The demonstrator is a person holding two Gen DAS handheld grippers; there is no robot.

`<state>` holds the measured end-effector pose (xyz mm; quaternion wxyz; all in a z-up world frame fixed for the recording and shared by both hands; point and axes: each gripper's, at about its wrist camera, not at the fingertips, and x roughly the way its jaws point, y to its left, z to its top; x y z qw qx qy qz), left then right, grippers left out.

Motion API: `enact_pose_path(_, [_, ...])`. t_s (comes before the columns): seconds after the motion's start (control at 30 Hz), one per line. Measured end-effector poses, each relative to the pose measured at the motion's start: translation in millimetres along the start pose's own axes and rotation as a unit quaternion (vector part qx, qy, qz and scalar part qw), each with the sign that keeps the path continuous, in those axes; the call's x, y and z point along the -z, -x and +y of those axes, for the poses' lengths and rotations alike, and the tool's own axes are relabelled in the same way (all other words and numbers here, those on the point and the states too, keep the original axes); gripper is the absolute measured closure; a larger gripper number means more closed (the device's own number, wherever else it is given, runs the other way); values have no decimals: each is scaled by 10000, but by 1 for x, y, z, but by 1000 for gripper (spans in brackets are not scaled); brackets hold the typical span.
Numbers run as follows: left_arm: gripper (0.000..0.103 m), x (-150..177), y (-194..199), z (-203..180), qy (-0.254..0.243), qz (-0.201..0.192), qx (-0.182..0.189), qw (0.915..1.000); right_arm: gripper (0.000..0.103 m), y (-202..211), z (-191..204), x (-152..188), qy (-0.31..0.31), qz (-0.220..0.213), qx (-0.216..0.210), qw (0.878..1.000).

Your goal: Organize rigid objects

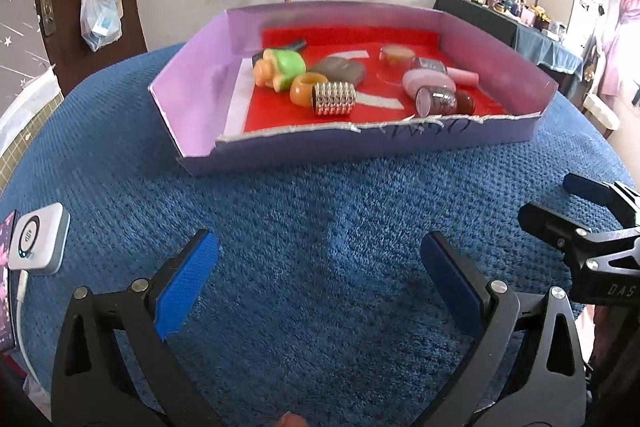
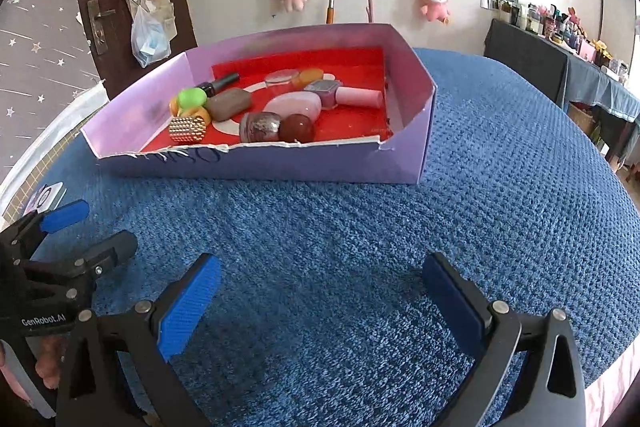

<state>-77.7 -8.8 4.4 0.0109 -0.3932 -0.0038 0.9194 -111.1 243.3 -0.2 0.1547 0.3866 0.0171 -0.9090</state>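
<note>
Here, both claws hang wide open and empty over the blue surface (image 1: 320, 227).
The left claw (image 1: 320, 267) and right claw (image 2: 322, 291) sit short of the purple box (image 2: 280, 163); I'd reach over its torn front wall, taking the studded gold cylinder (image 1: 334, 98) or maroon ball (image 2: 297, 128) from the crowded red floor.

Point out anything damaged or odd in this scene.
The purple box has a torn front wall: its top edge is ragged and ripped low, unlike the other straight walls. Both grippers, left and right, are open and empty.
</note>
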Motion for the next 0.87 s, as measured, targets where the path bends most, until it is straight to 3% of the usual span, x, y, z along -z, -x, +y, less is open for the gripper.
enact_pose_path(0.47, [0, 2, -5, -1, -1, 229, -4, 9997, 0, -6, 7, 2, 233, -51, 295, 9993])
enact_pose_path(0.87, [0, 4, -4, 0, 36, 165, -3, 9999, 0, -6, 7, 2, 212, -76, 309, 9993])
